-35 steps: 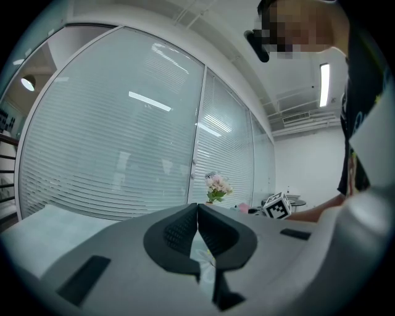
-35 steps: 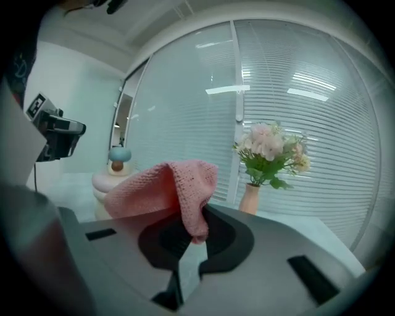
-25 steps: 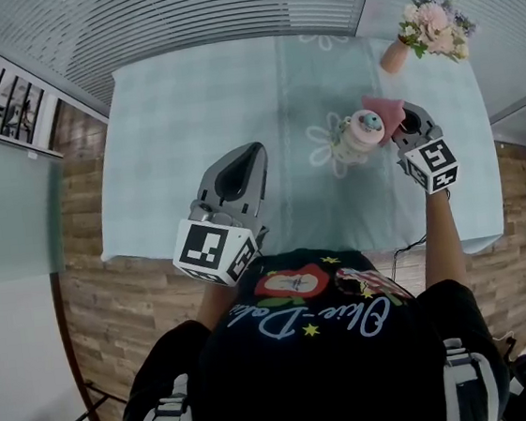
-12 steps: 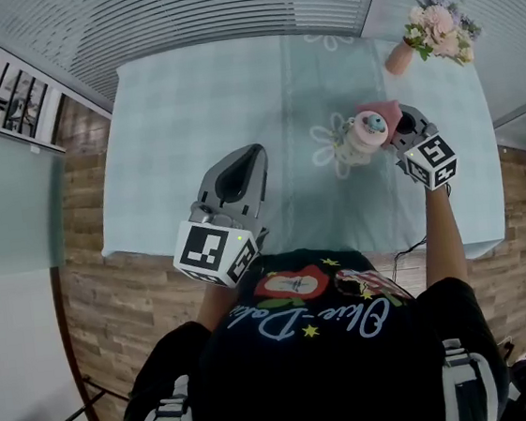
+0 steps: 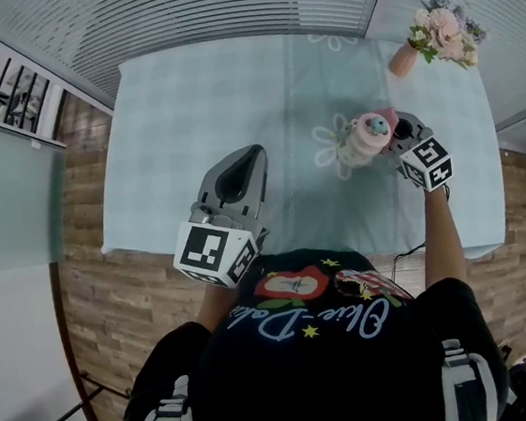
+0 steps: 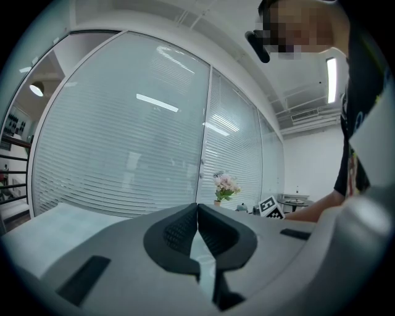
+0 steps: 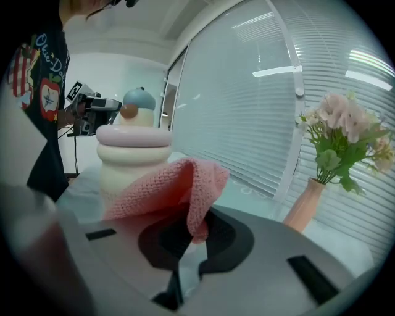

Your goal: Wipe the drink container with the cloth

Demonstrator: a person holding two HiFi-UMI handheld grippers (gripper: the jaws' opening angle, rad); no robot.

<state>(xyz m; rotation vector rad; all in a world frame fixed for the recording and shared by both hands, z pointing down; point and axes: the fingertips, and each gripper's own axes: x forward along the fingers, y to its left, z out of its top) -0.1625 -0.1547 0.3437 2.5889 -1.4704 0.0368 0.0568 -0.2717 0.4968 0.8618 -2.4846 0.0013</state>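
The drink container is a cream, ribbed bottle with a pink lid and a blue knob; it stands upright on the pale blue tablecloth, right of centre. My right gripper is shut on a pink knitted cloth, which drapes over the jaws and presses against the container's right side. My left gripper hovers shut and empty over the table's near edge, well left of the container; in the left gripper view its jaws meet with nothing between them.
A peach vase of pink flowers stands at the table's far right corner, also seen beyond the cloth. Glass walls with blinds enclose the far side. Wooden floor lies left of the table.
My right gripper has slid slightly toward me with the cloth along the container's side, so less cloth shows past the lid. The left gripper has stayed put.
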